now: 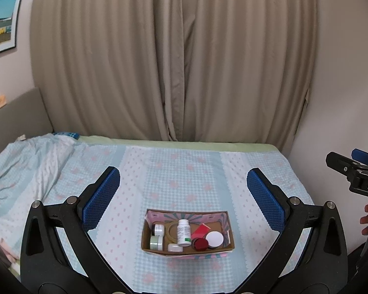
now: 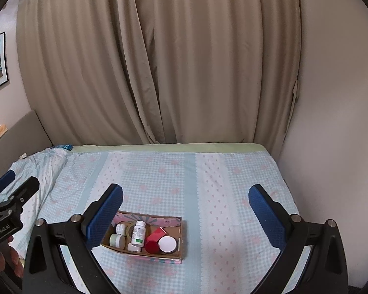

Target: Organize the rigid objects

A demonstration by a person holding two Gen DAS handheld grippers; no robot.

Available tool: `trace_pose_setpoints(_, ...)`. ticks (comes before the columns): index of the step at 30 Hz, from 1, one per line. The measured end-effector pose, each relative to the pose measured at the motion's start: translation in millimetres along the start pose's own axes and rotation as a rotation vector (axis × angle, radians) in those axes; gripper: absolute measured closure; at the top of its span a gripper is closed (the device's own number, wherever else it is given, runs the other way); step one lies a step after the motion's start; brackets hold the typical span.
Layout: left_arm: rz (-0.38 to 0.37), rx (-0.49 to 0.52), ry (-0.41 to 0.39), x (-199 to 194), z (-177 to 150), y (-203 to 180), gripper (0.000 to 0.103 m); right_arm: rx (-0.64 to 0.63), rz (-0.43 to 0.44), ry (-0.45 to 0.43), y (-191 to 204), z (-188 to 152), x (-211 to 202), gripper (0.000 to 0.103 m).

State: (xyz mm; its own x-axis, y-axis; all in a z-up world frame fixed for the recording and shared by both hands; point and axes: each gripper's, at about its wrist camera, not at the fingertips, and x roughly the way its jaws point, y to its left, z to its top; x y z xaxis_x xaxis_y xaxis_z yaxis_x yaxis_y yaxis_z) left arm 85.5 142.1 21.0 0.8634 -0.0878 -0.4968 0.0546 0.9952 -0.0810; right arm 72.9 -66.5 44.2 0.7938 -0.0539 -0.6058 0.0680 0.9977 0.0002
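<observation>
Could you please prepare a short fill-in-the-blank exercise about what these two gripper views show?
1. The cardboard box rests on a checked ____.
2. The white pill bottle stands ____ in the box.
3. The left gripper and right gripper both have jaws that are ____.

Missing words: bedspread; upright; open

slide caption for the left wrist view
Open left tool above a small cardboard box of jars and a white pill bottle on a checked bedsheet.
</observation>
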Motion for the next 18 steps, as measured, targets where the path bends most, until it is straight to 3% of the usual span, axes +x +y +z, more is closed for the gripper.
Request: trace_pose_setpoints(18, 0.011, 0.003, 0.002, 1.0, 1.3, -0.6, 0.000, -0.005, -0.004, -0.003, -0.2, 0.2, 0.0, 0.001)
